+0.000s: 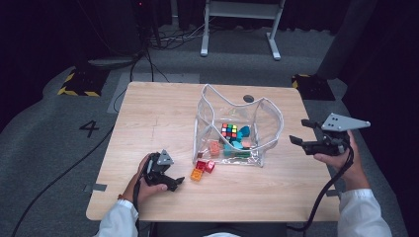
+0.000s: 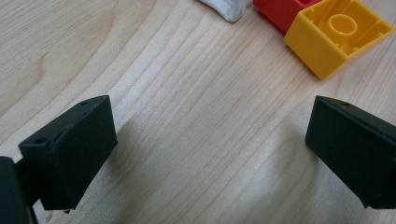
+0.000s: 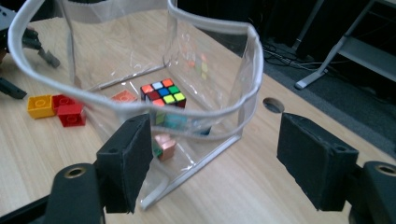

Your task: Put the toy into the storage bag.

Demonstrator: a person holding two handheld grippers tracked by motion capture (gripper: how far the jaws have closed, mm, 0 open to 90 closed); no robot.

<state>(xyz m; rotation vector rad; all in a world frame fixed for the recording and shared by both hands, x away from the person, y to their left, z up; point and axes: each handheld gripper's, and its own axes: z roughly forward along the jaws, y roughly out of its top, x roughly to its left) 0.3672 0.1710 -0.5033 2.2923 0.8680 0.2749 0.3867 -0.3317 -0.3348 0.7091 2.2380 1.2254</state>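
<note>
High view: the wooden counter [image 1: 148,113] carries a clear pouch [image 1: 236,129] standing open near its middle with a colour cube [image 1: 229,131] and small blocks inside, and just outside its near-left corner lie a red brick [image 1: 205,165] touching a yellow brick [image 1: 197,174]. The left gripper [image 1: 170,181] rests low beside them, fingers [image 2: 70,151] spread wide and empty, while the right gripper [image 1: 299,132], also released and empty, hovers just right of the pouch. To do this well, I judge the left should straddle the yellow brick squarely across its flat sides before closing, while the right steadies the pouch rim.
</note>
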